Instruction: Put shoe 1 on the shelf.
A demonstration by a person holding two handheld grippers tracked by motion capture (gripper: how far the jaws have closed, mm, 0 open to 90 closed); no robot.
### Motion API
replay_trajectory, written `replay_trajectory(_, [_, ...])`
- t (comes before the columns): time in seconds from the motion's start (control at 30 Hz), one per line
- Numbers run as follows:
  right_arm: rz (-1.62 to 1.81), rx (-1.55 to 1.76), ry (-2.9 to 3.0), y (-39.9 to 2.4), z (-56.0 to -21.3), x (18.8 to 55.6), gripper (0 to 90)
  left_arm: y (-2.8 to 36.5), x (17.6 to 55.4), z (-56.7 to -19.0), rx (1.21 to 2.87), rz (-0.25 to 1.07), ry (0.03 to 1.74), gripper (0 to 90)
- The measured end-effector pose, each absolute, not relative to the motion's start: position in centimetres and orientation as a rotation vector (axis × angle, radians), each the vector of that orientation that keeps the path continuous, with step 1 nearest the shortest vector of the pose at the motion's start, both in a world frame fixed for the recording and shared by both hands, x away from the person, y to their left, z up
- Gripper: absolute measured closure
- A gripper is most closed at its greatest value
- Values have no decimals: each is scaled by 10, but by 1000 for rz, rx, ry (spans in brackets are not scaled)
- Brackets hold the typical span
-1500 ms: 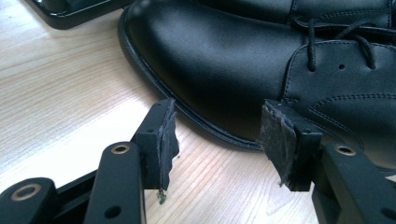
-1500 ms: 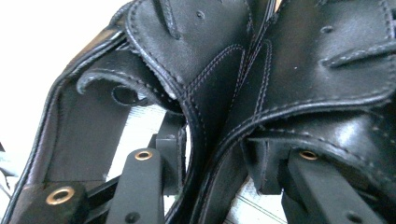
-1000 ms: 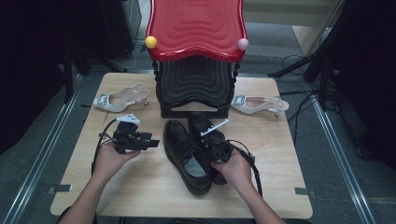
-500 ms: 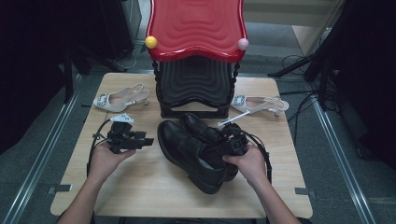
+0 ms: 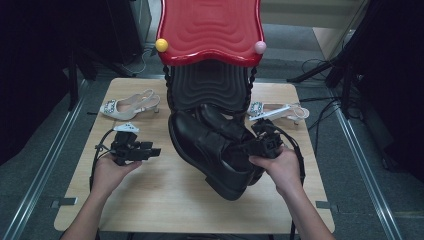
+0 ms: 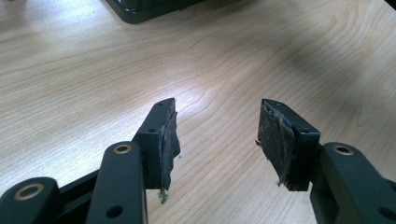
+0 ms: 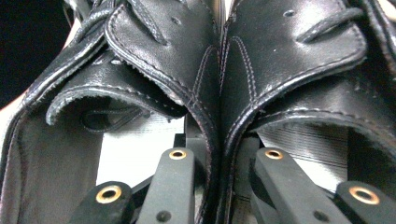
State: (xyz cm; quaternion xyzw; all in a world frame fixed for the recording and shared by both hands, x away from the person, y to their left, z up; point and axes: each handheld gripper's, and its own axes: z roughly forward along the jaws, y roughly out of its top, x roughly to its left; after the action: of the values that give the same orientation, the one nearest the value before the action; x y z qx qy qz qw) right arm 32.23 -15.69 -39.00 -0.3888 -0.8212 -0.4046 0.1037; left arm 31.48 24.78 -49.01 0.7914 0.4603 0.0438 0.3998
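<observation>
A pair of black leather lace-up shoes (image 5: 210,150) hangs tilted above the middle of the wooden table (image 5: 165,200), toes toward the rack. My right gripper (image 5: 252,145) is shut on them. In the right gripper view its jaws (image 7: 219,154) pinch the two inner side walls of the shoes (image 7: 219,70) together, one jaw inside each shoe. These jaws have just been closing on that leather. My left gripper (image 5: 156,150) is held low over the table's left half, its jaws open with bare wood between the worn pads (image 6: 275,130).
A black rack (image 5: 210,90) with a red wavy top (image 5: 210,30) stands at the table's far middle. One white heeled sandal (image 5: 129,106) lies to its left and another (image 5: 277,110) to its right. Dark floor and cables surround the table.
My right hand has lifted the pair of black shoes off the table and carried it toward the rack. The left hand has stayed about where it was, jaws open.
</observation>
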Motion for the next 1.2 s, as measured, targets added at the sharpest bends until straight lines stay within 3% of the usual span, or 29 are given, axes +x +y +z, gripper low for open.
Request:
replay_trajectory(0.5, [-1480,-1399,-2260,-149,-358,372,824,247,316,-490,1994,92,1153,476])
replay_trajectory(1.2, [-1579,-1750,-2251,-112,-371,417,824,244,316,-490,1997,86,1126,488])
